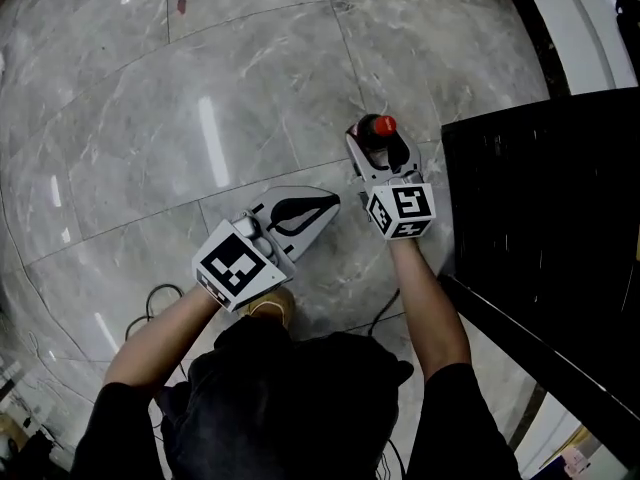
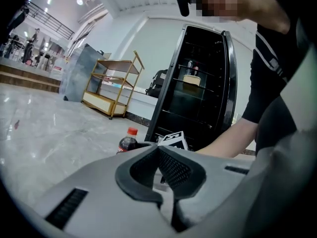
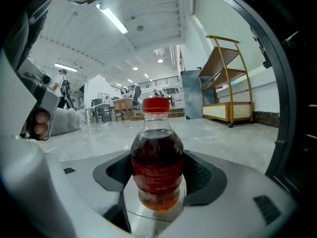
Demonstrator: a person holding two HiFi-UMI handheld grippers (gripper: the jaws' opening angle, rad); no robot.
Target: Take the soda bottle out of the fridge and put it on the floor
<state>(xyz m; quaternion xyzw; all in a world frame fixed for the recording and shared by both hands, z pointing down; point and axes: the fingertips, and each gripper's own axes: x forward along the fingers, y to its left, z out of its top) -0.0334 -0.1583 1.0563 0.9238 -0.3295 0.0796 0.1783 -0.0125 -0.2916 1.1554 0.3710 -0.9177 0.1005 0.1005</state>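
A soda bottle (image 1: 383,126) with a red cap, red label and dark drink stands upright between the jaws of my right gripper (image 1: 378,143). In the right gripper view the bottle (image 3: 157,167) fills the gap and both pads press its sides, its base at or just above the marble floor (image 3: 233,143). My left gripper (image 1: 335,201) hangs to the left of it, shut with nothing in it. From the left gripper view the bottle (image 2: 128,142) shows just past the closed tips (image 2: 158,150). The black fridge (image 1: 540,218) stands at the right.
The fridge (image 2: 198,103) is open, with glass shelves and a few items inside. A wooden shelf cart (image 2: 111,88) stands by the far wall. A dark cable (image 1: 160,298) lies on the floor near the person's feet. Grey marble floor (image 1: 200,118) spreads ahead and left.
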